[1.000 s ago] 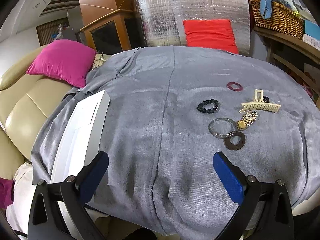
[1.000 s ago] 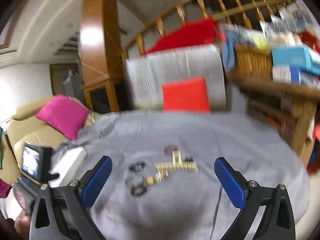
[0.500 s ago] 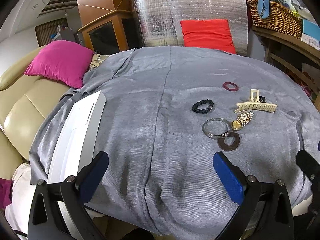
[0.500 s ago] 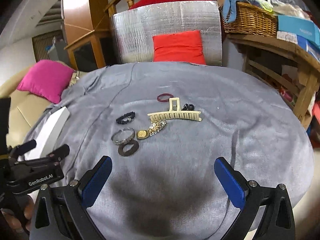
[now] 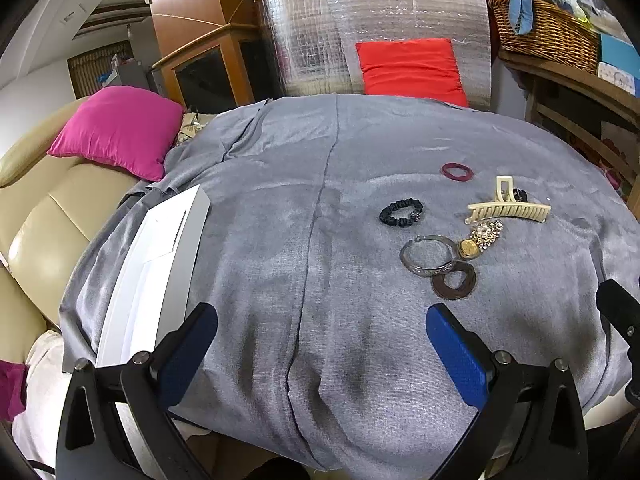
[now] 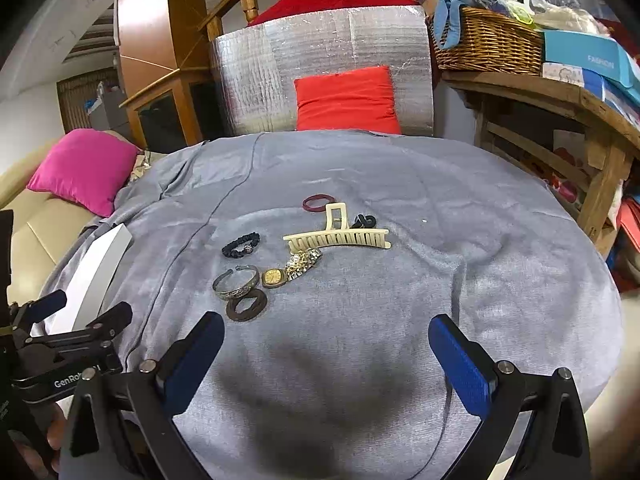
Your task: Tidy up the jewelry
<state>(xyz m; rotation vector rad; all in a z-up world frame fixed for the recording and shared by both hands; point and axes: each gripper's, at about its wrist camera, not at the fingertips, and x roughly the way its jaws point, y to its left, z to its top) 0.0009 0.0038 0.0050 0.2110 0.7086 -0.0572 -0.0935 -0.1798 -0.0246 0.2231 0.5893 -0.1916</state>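
At the far left, a white box (image 5: 152,264) lies at the edge of the grey cloth (image 5: 320,240), well apart from the jewelry; it looks like the likely destination, though its inside is hidden. The left gripper (image 5: 320,344) hangs released over bare cloth, holding nothing. To its right, the right gripper (image 6: 326,354) is likewise spread wide and empty, just short of the cluster.

Left to right in the right wrist view: a black scrunchie (image 6: 241,244), soft and easy to pinch anywhere; a silver bangle (image 6: 236,282), stiff and probably slippery, best taken across its band, touching a brown hair tie (image 6: 247,307), limp and light. Next lies a gold watch (image 6: 292,270), the heaviest piece by the look of it, with a loose link strap that will dangle, so grip the case. A cream claw clip (image 6: 336,238), rigid plastic, offers its raised handle. Behind it sit a maroon ring (image 6: 318,203) and 1 small black tie (image 6: 364,222).
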